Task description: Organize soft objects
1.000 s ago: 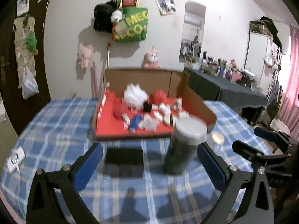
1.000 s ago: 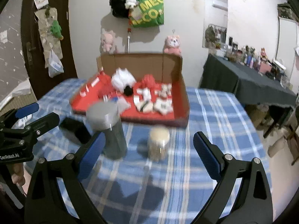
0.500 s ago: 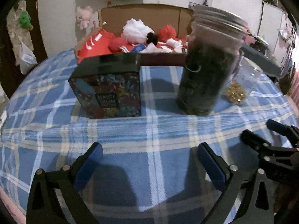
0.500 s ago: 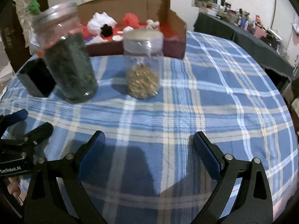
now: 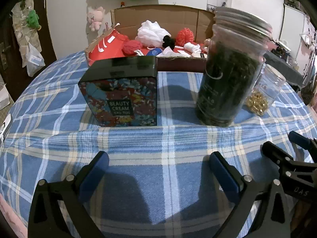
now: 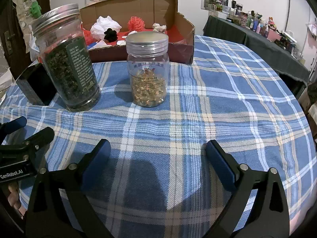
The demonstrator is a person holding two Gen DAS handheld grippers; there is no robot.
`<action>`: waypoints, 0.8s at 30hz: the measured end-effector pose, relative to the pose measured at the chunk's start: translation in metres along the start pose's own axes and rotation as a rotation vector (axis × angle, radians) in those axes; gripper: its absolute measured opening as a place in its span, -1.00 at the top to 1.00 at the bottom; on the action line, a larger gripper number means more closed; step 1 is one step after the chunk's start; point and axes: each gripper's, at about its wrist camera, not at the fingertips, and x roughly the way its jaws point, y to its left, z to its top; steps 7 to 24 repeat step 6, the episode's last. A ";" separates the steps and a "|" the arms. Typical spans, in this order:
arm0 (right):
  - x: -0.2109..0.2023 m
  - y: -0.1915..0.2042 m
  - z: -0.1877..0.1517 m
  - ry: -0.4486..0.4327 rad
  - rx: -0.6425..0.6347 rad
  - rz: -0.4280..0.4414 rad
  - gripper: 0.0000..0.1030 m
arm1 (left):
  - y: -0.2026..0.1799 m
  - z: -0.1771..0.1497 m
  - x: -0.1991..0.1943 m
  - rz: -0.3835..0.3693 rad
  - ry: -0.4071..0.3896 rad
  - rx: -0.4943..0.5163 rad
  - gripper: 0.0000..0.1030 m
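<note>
Soft objects [image 5: 158, 37]: a loose heap of a white puff, red yarn-like balls, a black tuft and small white and blue pieces, lying inside the open cardboard box [image 5: 158, 17] at the far side of the surface [image 5: 138, 142]. Orientation: the heap has no single heading; it spreads along the box's width, so its long axis runs left to right across both views, and each piece is too rounded or too small to give a direction of its own. In front of the box, nearer the cameras: a black floral tin [image 5: 120, 91], a tall lidded jar of dark green leaf [image 5: 227, 75] and a smaller clear jar of golden beads [image 6: 147, 73], all upright. Left tool [image 5: 158, 170]: spread wide, holding nothing. Right tool [image 6: 156, 158]: spread wide, holding nothing. Change over the last second: both tools have dropped from a high overview to low over the near cloth, and the jars and tin now loom large. Judgement: the soft pieces are well out of reach; whether sorting is ahead or finished cannot be settled.
</note>
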 end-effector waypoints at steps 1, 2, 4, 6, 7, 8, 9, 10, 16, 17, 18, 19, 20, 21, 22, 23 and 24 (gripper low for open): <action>0.000 0.001 0.000 0.000 0.000 0.001 -0.91 | 0.000 0.000 0.000 0.001 0.001 -0.001 -1.00; 0.000 0.001 0.000 0.000 0.001 0.001 -0.91 | 0.000 0.000 0.000 0.001 0.001 -0.001 -1.00; 0.000 0.001 0.000 0.001 -0.001 0.000 -0.91 | 0.000 0.000 0.000 0.000 0.001 -0.002 -1.00; 0.000 0.001 0.000 0.000 0.000 0.002 -0.91 | 0.000 0.000 0.000 0.001 0.002 -0.001 -1.00; 0.000 0.001 0.000 0.000 0.000 0.002 -0.91 | 0.000 0.000 0.000 0.001 0.002 -0.001 -1.00; 0.000 0.001 0.000 0.000 0.000 0.002 -0.91 | 0.000 0.000 0.000 0.001 0.002 -0.001 -1.00; 0.000 0.001 0.000 0.000 0.000 0.002 -0.91 | 0.000 0.000 0.000 0.001 0.002 -0.001 -1.00; 0.000 0.001 0.000 0.000 0.000 0.002 -0.91 | 0.000 0.000 0.000 0.001 0.002 -0.001 -1.00; 0.000 0.001 0.000 0.000 0.000 0.002 -0.91 | 0.000 0.000 0.000 0.001 0.002 -0.001 -1.00; 0.000 0.001 0.000 0.000 0.000 0.002 -0.91 | 0.000 0.000 0.000 0.001 0.002 -0.001 -1.00; 0.000 0.001 0.000 0.000 0.000 0.002 -0.91 | 0.000 0.000 0.000 0.001 0.002 -0.001 -1.00; 0.000 0.001 0.000 0.000 0.000 0.002 -0.91 | 0.000 0.000 0.000 0.001 0.002 -0.001 -1.00; 0.000 0.001 0.000 0.000 0.000 0.002 -0.91 | 0.000 0.000 0.000 0.001 0.002 -0.001 -1.00; 0.000 0.001 0.000 0.000 0.000 0.002 -0.91 | 0.000 0.000 0.000 0.001 0.002 -0.001 -1.00; 0.000 0.001 0.000 0.000 0.000 0.002 -0.91 | 0.000 0.000 0.000 0.001 0.002 -0.001 -1.00; 0.000 0.001 0.000 0.000 0.000 0.002 -0.91 | 0.000 0.000 0.000 0.001 0.002 -0.001 -1.00; 0.000 0.001 0.000 0.000 0.000 0.002 -0.91 | 0.000 0.000 0.000 0.001 0.002 -0.001 -1.00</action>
